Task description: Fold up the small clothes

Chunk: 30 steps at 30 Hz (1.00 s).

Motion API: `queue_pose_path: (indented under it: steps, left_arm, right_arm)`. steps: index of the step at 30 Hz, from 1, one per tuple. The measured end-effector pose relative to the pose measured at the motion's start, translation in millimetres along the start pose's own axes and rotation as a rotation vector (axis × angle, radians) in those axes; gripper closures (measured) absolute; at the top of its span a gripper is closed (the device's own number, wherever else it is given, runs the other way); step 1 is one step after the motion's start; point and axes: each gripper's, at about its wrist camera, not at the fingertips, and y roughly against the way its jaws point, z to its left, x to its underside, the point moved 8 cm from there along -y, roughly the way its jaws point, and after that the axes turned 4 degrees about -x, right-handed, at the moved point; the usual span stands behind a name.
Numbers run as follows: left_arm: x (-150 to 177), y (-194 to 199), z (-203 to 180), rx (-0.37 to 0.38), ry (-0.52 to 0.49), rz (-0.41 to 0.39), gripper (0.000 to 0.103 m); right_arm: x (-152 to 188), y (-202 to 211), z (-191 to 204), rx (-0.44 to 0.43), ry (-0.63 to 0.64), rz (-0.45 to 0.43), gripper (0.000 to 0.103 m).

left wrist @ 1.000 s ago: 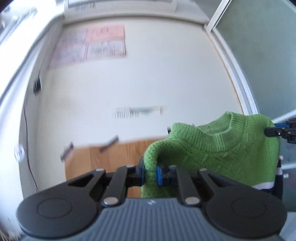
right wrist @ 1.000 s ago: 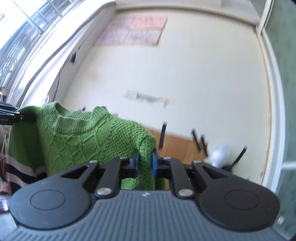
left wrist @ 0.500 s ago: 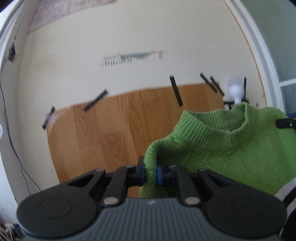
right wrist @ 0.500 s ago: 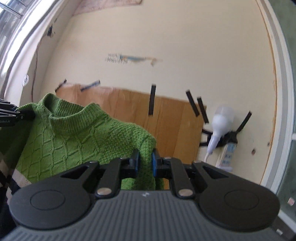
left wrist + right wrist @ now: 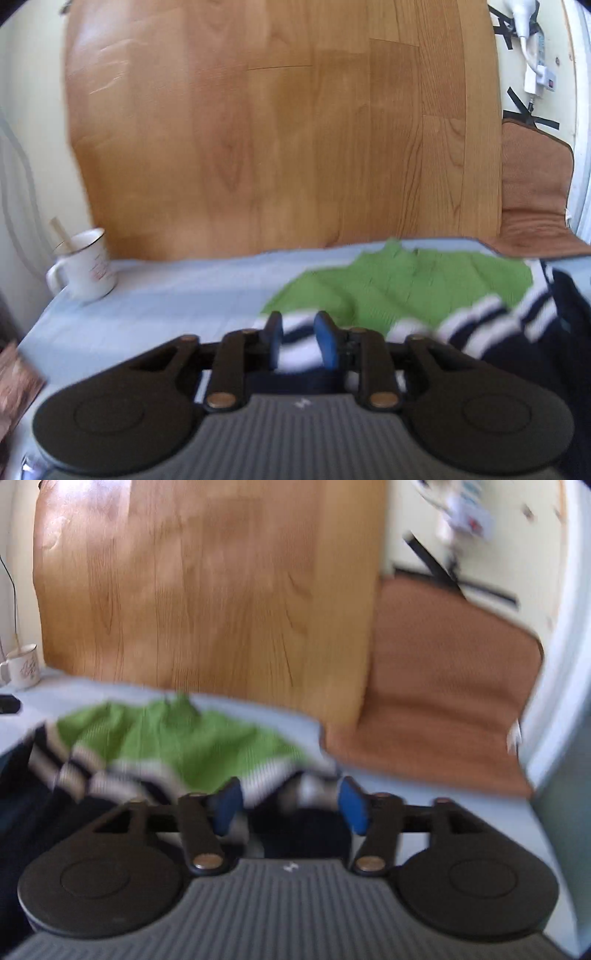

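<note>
Bed [image 5: 147,295] | sweater [image 5: 406,288] | left hand-held gripper [image 5: 299,341] parting | right hand-held gripper [image 5: 291,805] wide, released

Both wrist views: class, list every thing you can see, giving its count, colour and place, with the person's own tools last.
sweater: one, green with white and navy stripes, lying on the sheet
sheet: one, pale blue, under the sweater
mug: one, white, stick inside, far left on the sheet
wood panel: one, brown, behind the sheet
cushion: one, rust brown, right of the panel
power strip: one, white, on the wall, upper right
left gripper: black, blue jaws just opening over striped hem
right gripper: black, blue jaws just opening wide over hem
</note>
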Motion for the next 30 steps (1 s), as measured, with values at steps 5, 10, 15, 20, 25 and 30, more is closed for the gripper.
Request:
queue_pose_path:
  steps: [5, 10, 15, 20, 25, 30]
  left_arm:
    - [31.5, 21.8, 38.1, -0.084, 0.009, 0.033, 0.056]
    - [45.4, 39.2, 73.7, -0.141, 0.076, 0.061, 0.056]
    - [53.5, 60.6, 106.2, -0.211, 0.105, 0.048, 0.056]
    - [71.6, 75.4, 120.4, -0.198, 0.135, 0.119, 0.053]
    - [88.0, 121.7, 93.0, 0.029, 0.186, 0.145, 0.052]
    - [115.7, 161.5, 36.3, 0.236, 0.086, 0.193, 0.051]
  right_arm:
    - [45.3, 1.5, -8.9, -0.008, -0.101, 0.077, 0.021]
    - [38.3, 5.3, -9.4, -0.013, -0.101, 0.031, 0.093]
    - [0.6, 16.7, -119.9, 0.439, -0.111, -0.058, 0.092]
    - [6.0, 34.9, -123.6, 0.39, -0.229, -0.076, 0.068]
    - [38.5, 58.8, -18.8, -0.16, -0.31, -0.018, 0.053]
    - [85.9, 87.0, 51.1, -0.29, -0.193, 0.074, 0.052]
